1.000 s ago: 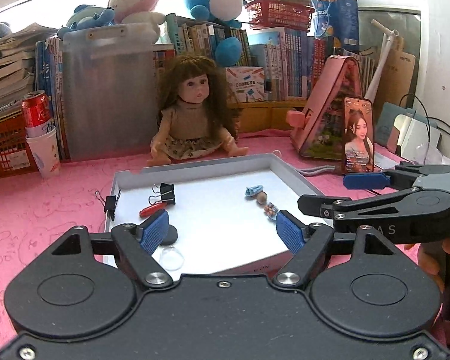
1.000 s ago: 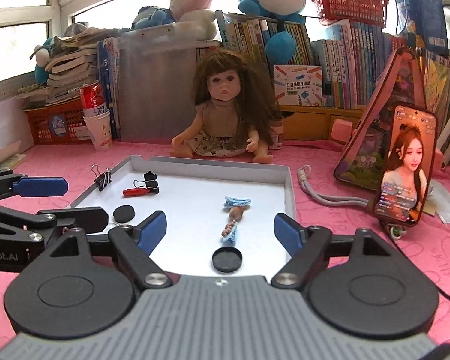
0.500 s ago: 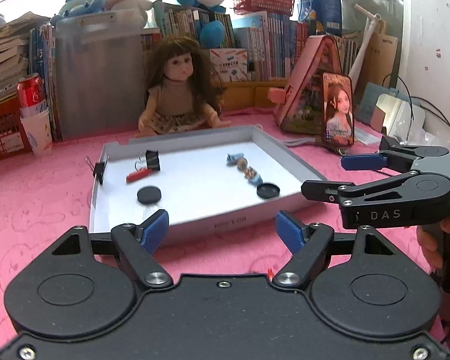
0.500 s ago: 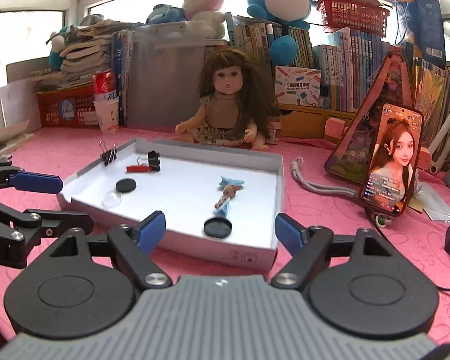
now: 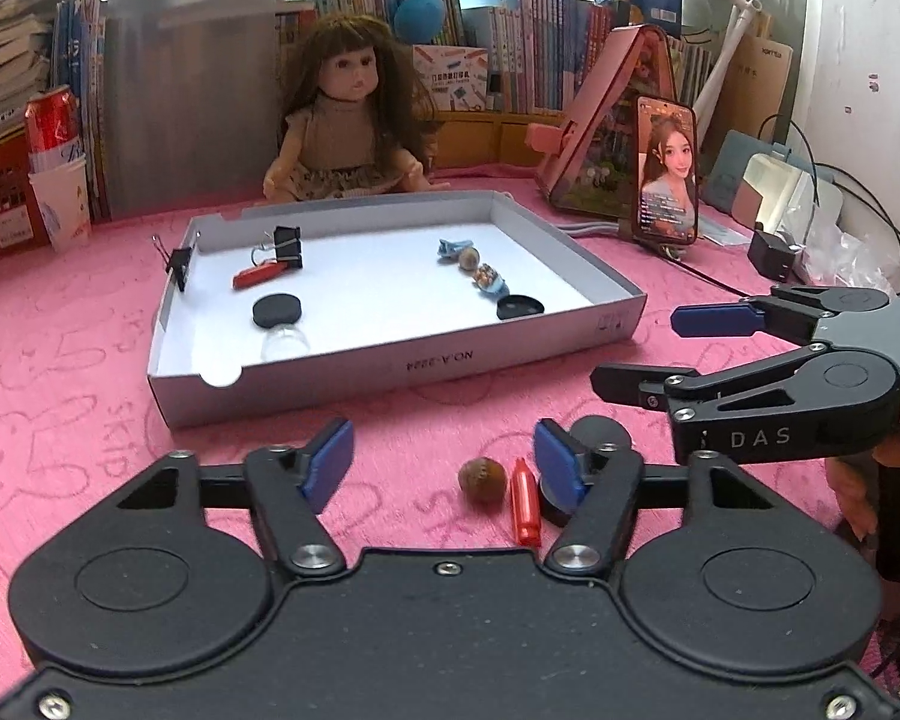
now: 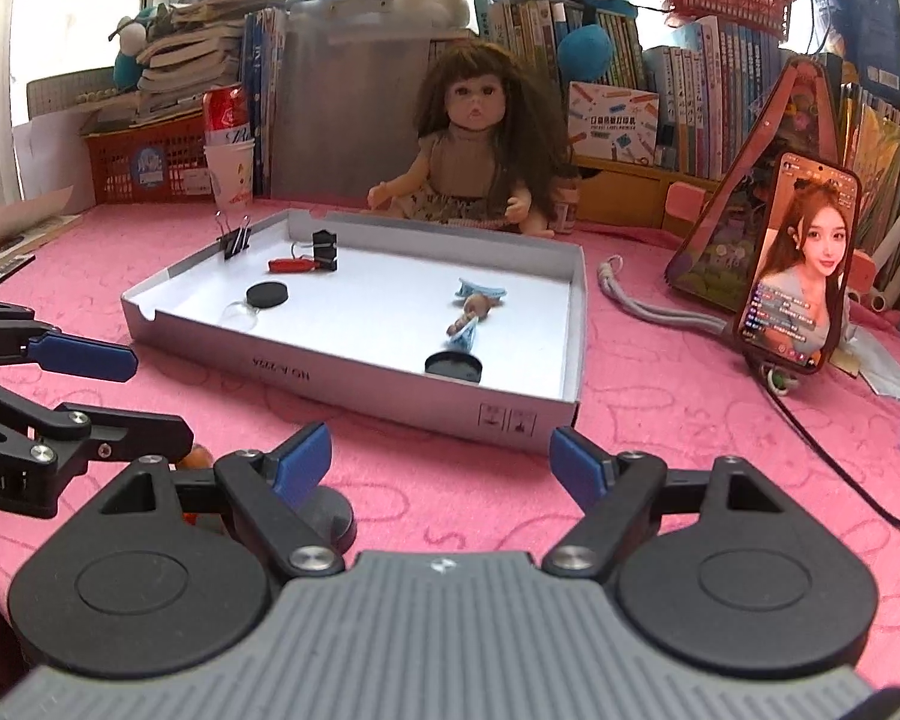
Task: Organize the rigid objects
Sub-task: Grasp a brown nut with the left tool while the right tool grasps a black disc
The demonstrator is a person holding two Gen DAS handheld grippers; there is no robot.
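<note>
The left hand-held gripper (image 5: 444, 462) is hovering low over the pink bench (image 5: 60, 396), and its jaws are closing with a small brown nut (image 5: 481, 480) and a red crayon-like stick (image 5: 525, 507) lying between them, not yet pinched. A black round cap (image 5: 600, 438) is sitting just beside its right finger. The right hand-held gripper (image 6: 441, 459) is waiting with its jaws wide apart and nothing in them, facing the near wall of the white tray (image 6: 390, 384). The tray is already holding binder clips, caps and small trinkets. The step in hand looks like picking up a loose piece outside the tray. The next move probably calls for centring on one item, since nut and stick are lying almost touching.
</note>
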